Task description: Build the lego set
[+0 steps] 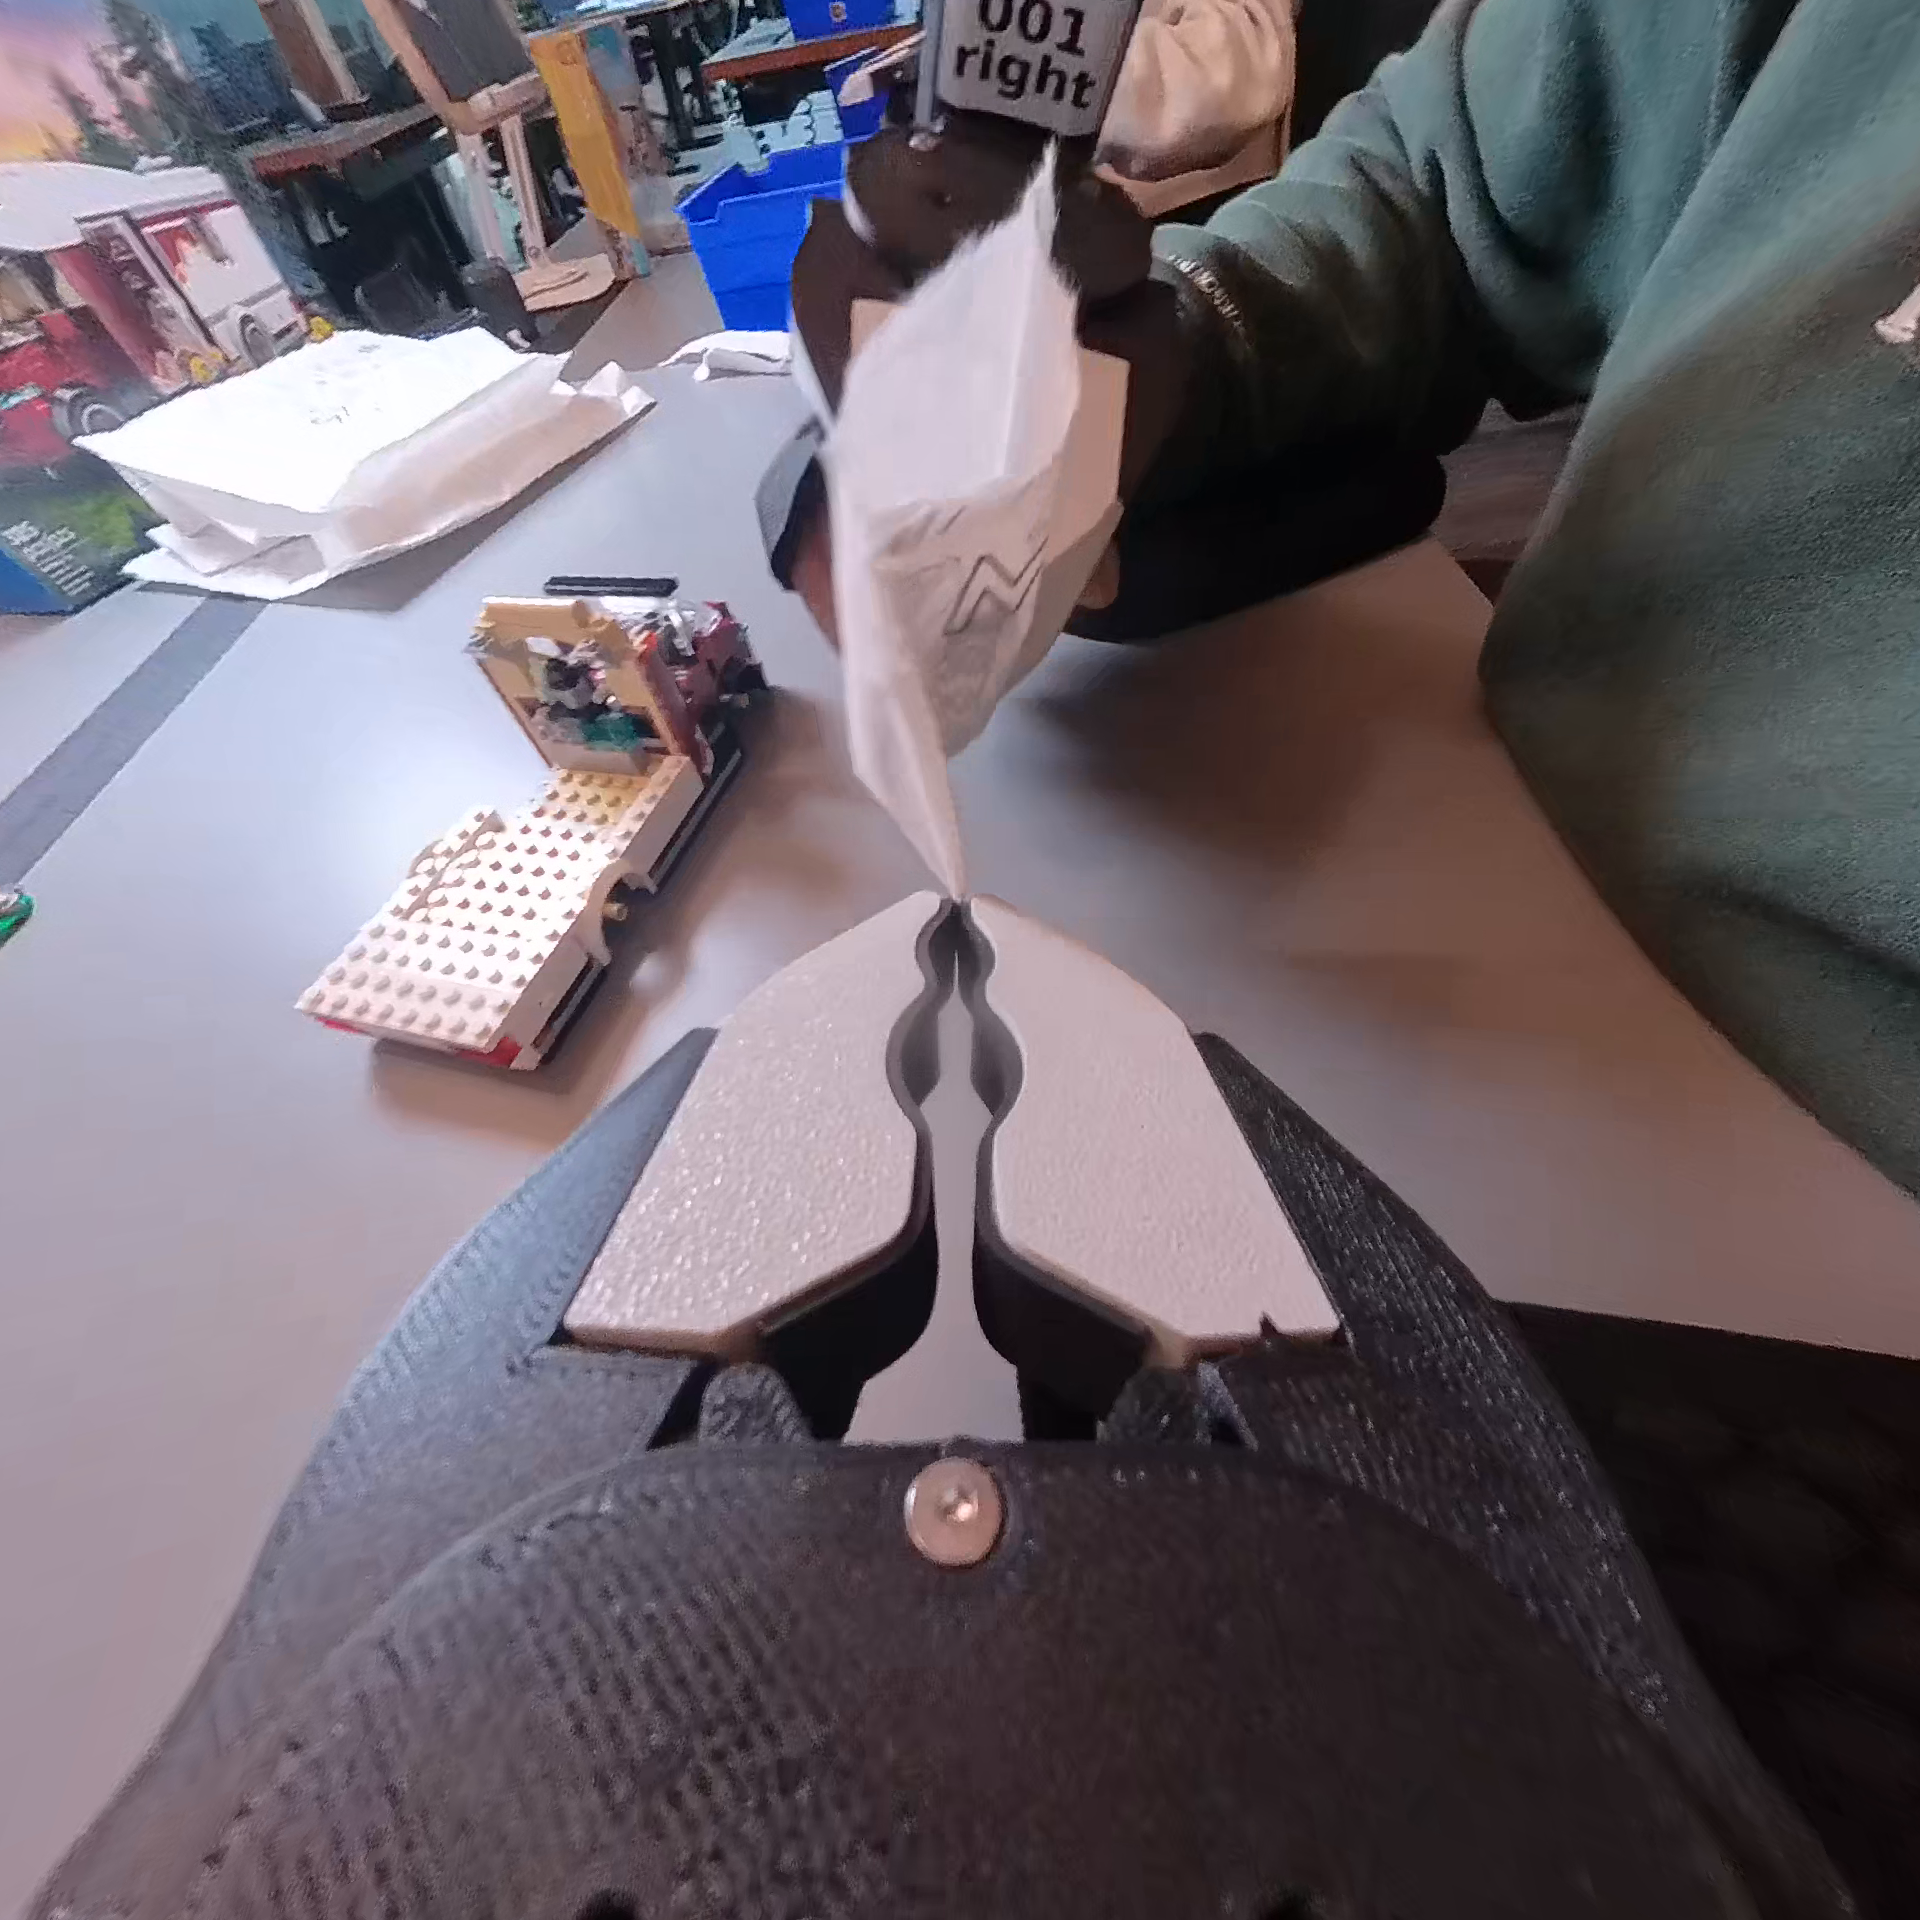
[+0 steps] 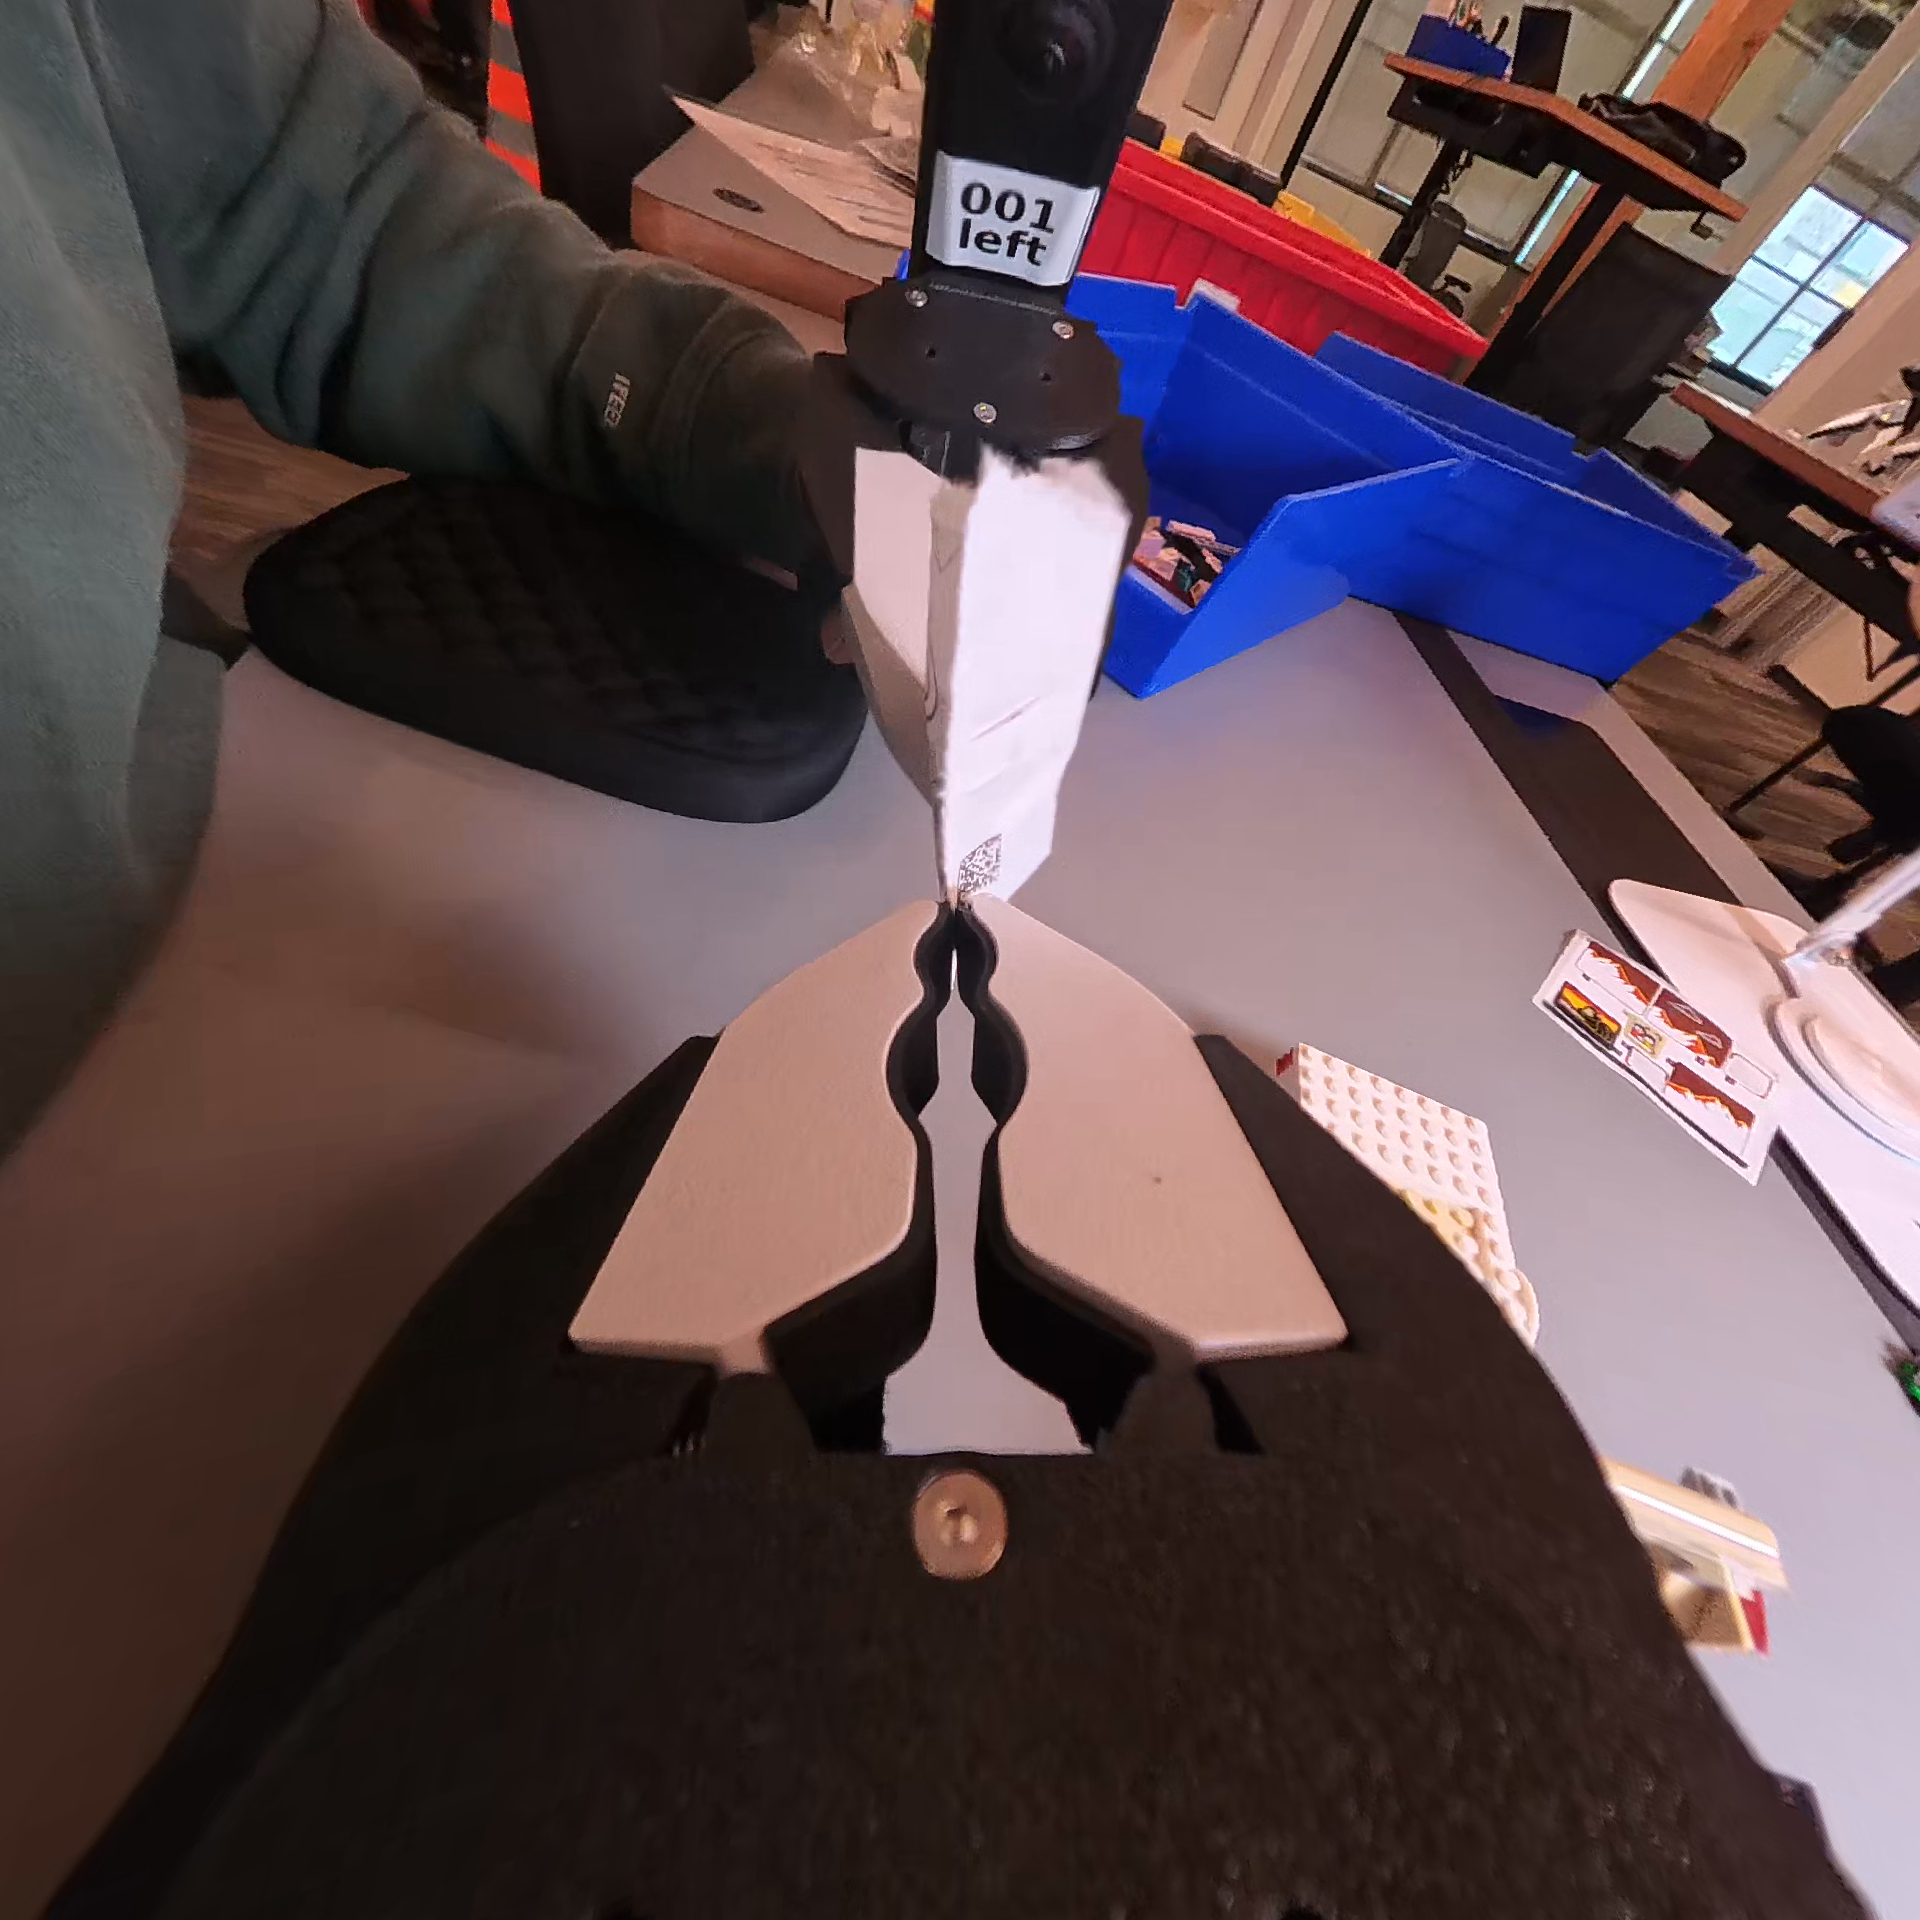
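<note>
A white paper bag (image 1: 956, 540) is held stretched in the air between the two grippers, its long axis running from one to the other. The left gripper (image 1: 958, 902) is closed on one pinched corner, the right gripper (image 2: 956, 906) on the opposite end — both sets of fingers shut tight on paper. Below, bare grey desk (image 1: 1195, 935) is left open toward its near edge. The partly built lego model (image 1: 561, 831) is seen standing left of the bag, well apart — blue bins (image 2: 1403, 520) are kept farther back.
</note>
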A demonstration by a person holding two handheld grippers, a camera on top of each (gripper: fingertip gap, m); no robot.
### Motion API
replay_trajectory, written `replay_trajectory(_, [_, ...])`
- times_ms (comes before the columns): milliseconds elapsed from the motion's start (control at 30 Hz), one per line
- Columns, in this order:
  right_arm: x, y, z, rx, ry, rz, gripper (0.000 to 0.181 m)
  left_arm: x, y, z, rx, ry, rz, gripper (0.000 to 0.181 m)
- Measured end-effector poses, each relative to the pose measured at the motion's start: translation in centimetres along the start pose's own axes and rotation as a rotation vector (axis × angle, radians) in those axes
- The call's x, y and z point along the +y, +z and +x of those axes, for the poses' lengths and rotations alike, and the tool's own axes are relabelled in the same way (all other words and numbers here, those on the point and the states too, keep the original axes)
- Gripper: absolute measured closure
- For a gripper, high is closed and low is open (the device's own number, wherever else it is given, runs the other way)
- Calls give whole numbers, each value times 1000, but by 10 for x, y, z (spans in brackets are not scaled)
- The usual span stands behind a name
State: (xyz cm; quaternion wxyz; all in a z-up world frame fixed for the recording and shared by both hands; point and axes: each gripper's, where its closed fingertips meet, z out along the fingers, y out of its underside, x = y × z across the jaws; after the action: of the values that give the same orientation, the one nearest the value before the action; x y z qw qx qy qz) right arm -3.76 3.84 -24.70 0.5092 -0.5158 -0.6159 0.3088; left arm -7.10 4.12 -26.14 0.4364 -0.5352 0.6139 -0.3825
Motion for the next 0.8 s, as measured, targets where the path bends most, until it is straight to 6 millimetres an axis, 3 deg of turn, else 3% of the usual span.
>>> replay_trajectory(200, [5,-5,4,-45,122,4,181,2,-5,-6,-12,-40,11,179])
replay_trajectory(300, [8,-5,4,-74,169,2,181,-3,-5,-5,11,-87,38,162])
replay_trajectory(467, [15,-2,-2,-107,175,-36,181,-2,-1,1,33,-83,14,181])
replay_trajectory(800, [17,4,-21,-202,185,-54,181,4,12,24,134,-53,-30,181])
